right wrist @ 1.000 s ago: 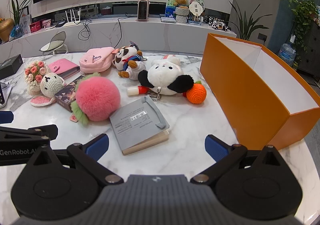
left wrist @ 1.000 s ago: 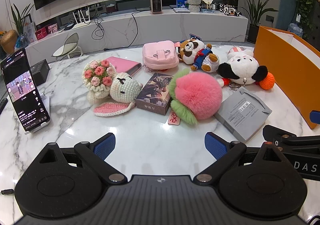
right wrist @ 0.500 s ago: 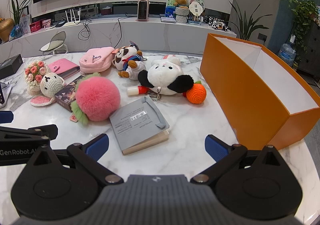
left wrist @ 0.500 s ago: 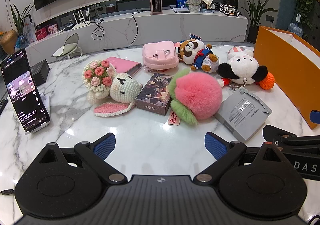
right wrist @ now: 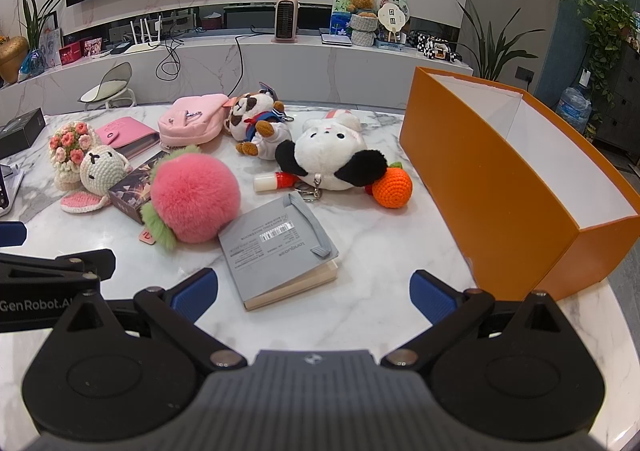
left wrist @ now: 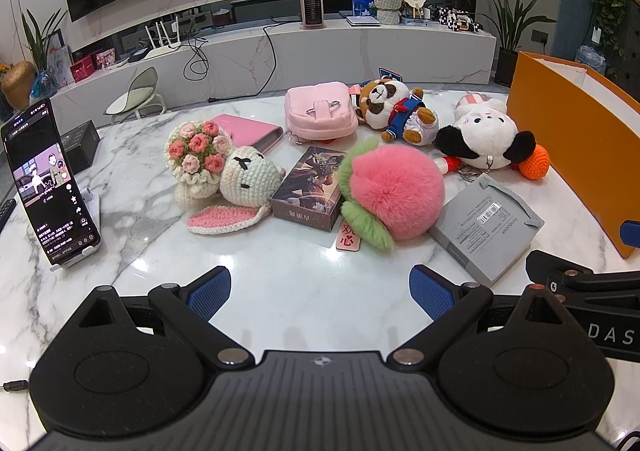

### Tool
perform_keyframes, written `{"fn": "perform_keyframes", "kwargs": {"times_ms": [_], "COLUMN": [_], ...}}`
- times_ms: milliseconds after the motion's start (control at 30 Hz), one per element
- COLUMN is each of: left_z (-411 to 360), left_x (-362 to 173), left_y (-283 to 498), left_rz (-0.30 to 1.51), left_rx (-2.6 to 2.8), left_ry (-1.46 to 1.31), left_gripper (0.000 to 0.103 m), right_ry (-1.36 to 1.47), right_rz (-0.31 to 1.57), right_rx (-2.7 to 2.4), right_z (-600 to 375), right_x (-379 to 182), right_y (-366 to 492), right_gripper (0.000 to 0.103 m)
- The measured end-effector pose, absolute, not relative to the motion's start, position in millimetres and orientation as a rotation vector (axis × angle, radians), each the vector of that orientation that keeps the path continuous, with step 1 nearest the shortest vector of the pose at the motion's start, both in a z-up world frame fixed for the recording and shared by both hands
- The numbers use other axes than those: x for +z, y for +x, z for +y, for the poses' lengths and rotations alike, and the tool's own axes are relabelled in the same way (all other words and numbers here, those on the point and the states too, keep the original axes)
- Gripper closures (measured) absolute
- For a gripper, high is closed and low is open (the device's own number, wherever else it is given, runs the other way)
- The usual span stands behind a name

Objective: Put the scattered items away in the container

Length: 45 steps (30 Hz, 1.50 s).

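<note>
Both the left gripper (left wrist: pixel 319 291) and the right gripper (right wrist: pixel 313 291) hover wide open, holding nothing; judging by this, no pick has begun. The grey notebook (right wrist: pixel 280 247) lies nearest on the table (right wrist: pixel 380 251), the pink pompom (right wrist: pixel 196 199) touching it. Beyond, the orange box (right wrist: pixel 500 187) stands empty and unobstructed.

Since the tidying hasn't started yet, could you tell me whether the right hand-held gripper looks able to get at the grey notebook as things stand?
Probably yes. The right hand-held gripper is open and the grey notebook lies flat just ahead of it, with bare marble table between. The pink fluffy peach touches only its far left corner.
</note>
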<state>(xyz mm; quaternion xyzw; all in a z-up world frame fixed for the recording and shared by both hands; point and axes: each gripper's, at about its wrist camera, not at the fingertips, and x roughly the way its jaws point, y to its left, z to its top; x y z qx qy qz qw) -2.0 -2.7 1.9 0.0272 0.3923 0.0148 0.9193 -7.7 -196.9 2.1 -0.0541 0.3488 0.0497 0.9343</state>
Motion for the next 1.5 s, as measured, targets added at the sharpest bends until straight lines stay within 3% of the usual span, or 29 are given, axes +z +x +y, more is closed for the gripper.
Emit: {"fn": "perform_keyframes", "kwargs": {"times_ms": [800, 1500], "left_z": [-4, -16], "left_x": [9, -1], "left_y": [3, 66], "left_rz": [0.806, 0.851], "left_rx": [-0.009, -0.167], "left_ry": [0.090, 0.105], "left_gripper": [0.000, 0.000], "right_ry": [-0.092, -0.037], "right_rz": [0.742, 0.845], "right_rx": [0.132, 0.238], "right_z": [-208, -218], "right_x": [11, 23], "right_y": [-4, 53], "right_gripper": [0.000, 0.000]}}
